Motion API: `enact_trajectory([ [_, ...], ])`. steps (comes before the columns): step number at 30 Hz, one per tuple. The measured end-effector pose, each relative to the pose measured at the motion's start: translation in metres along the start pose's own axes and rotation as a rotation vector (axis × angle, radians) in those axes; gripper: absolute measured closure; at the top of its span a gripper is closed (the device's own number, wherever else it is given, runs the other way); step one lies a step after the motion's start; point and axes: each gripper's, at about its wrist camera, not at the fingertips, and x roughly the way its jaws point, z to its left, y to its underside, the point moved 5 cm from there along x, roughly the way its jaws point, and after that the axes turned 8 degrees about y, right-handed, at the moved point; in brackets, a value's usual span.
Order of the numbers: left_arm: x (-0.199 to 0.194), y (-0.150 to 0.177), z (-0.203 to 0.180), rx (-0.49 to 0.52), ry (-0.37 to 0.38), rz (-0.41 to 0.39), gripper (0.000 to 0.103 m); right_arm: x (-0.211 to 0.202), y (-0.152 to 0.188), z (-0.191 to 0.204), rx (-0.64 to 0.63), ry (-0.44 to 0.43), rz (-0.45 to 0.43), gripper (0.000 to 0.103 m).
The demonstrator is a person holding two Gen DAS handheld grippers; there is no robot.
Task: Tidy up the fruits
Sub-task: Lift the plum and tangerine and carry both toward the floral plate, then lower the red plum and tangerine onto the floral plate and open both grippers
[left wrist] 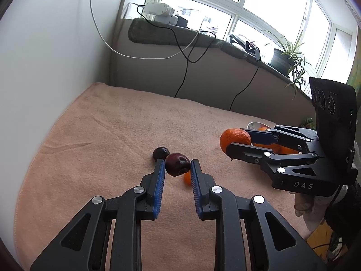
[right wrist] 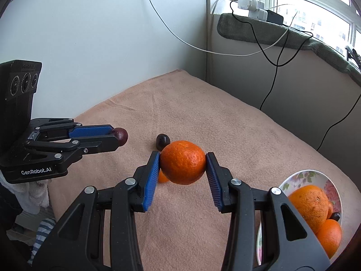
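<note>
A: What has the left claw (left wrist: 177, 166) got?

B: A dark red plum (left wrist: 177, 164), pinched between its blue pads (left wrist: 159, 176). In the right wrist view the same claw (right wrist: 117, 139) comes in from about nine o'clock, and the plum (right wrist: 121, 136) pokes out past the fingertips, raised off the cloth.

A: And the right claw (right wrist: 182, 166)?

B: Clamped on a big orange (right wrist: 183, 162), pads pressed against its two sides. From the left wrist camera that claw (left wrist: 237, 141) sits at roughly three o'clock, the orange (left wrist: 234, 140) at its tip, lifted clear of the peach towel (left wrist: 112, 140).

A: What lies loose on the surface?

B: A second dark plum (left wrist: 160, 153) rests on the towel just beyond the held one, near eleven o'clock from it. A small orange fruit (left wrist: 187, 178) peeks out low beside the left claw's right finger; in the right wrist view it (right wrist: 163, 177) shows just under the held orange at about seven o'clock, mostly hidden.

A: Any container?

B: A floral bowl (right wrist: 311, 176) at four o'clock in the right wrist view, holding oranges (right wrist: 309, 203) stacked together and a small dark fruit (right wrist: 335, 215) tucked against them. From the left camera the bowl's white rim (left wrist: 252, 125) just shows behind the right claw.

A: Beyond that?

B: A potted plant (left wrist: 286, 56) on the windowsill, at about two o'clock.
</note>
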Motion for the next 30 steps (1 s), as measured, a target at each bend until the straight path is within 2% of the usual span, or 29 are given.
enact_trajectory([
  [14, 0.018, -0.015, -0.065, 0.073, 0.108, -0.006, 0.082, -0.054, 0.015, -0.08, 0.113, 0.132, -0.061, 0.06],
  [30, 0.055, -0.018, -0.143, 0.168, 0.231, 0.044, 0.081, -0.08, 0.044, -0.158, 0.242, 0.233, -0.067, 0.06],
])
